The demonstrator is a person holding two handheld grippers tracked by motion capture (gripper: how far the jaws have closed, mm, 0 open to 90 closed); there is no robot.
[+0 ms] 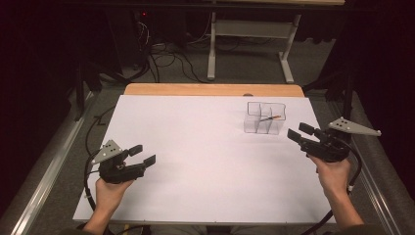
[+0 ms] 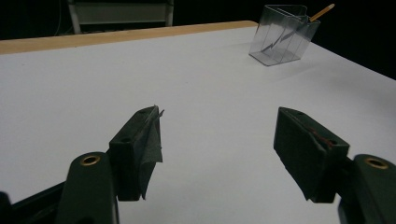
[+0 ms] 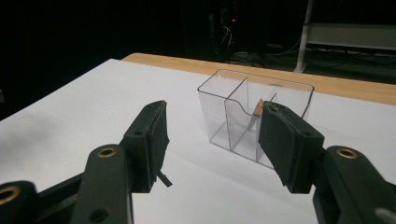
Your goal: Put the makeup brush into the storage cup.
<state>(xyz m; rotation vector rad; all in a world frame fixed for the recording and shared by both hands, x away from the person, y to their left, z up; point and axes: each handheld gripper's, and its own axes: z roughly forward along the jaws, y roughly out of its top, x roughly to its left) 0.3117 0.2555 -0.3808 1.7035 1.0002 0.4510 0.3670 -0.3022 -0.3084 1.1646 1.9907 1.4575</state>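
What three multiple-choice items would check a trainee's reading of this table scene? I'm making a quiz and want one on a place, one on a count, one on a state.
1. Where does the clear organizer stand?
A. far right part of the table
B. near left corner
C. on the floor

2. How many pencils are in it?
A. none
B. one
C. four

3. How are the right gripper's jaws?
A. shut on the pencil
B. open, holding nothing
C. clamped on the organizer

Answers:
1 A, the high view shows it beside the right gripper, far from the left gripper.
2 B, a single pencil leans inside.
3 B, the right gripper view shows a wide gap between the jaws.
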